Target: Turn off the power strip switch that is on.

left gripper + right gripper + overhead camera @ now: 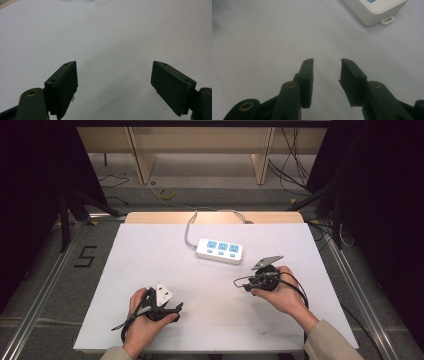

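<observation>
The person's left hand [145, 312] rests low on the near left part of the white tabletop [150, 255], with the forearm coming in from the bottom edge. It holds the left tongs [177, 309], which point to the right across the tabletop. In the left gripper view the left tongs [113, 77] are spread wide, with nothing but bare white tabletop [107, 32] between the two black sides. The person's right hand [281, 292] is on the right part of the tabletop, a little farther from the person than the left hand, and its beige sleeve [327, 342] shows at the bottom. It holds the right tongs [241, 284], which point to the left. In the right gripper view the right tongs [327, 75] are apart and hold nothing. The power strip [220, 250] is white with blue sockets. It lies flat near the middle of the tabletop, toward the far edge, just beyond the right hand and well apart from the left hand. One corner of the power strip [374, 11] shows at the top of the right gripper view. Its grey cord [190, 227] runs off the far edge. Nothing lies between the right tongs and the power strip.
</observation>
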